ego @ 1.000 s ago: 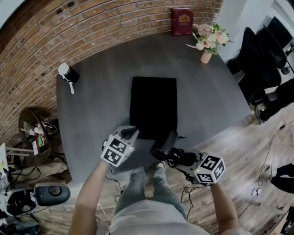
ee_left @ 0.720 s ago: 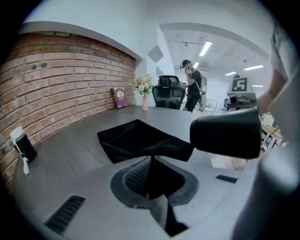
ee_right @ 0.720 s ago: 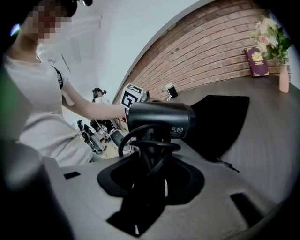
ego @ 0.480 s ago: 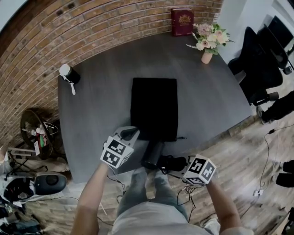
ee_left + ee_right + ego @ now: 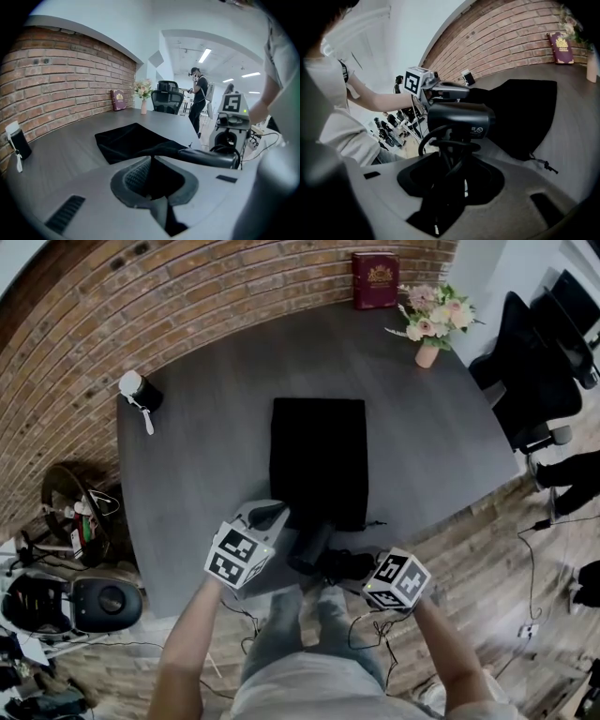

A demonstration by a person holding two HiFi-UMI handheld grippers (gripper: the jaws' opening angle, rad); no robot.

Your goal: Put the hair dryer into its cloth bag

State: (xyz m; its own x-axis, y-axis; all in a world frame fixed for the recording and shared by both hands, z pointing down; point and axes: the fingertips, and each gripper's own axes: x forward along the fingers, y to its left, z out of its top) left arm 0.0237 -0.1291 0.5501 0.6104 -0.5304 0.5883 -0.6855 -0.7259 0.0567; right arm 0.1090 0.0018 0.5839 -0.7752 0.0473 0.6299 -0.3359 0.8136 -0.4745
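Currently the cloth bag point(image 5: 319, 460), black, lies flat mid-surface point(image 5: 216, 446), and the left tongs point(image 5: 273, 514) are closed on its near edge at the left corner, a fold of black cloth pinched between them. The right tongs point(image 5: 354, 566) grip the hair dryer point(image 5: 311, 545), black, by the handle, its barrel lying against the bag's near edge, just right of the left tongs. Beyond the bag's far edge stand a red book point(image 5: 375, 280) and a flower vase point(image 5: 428, 322).
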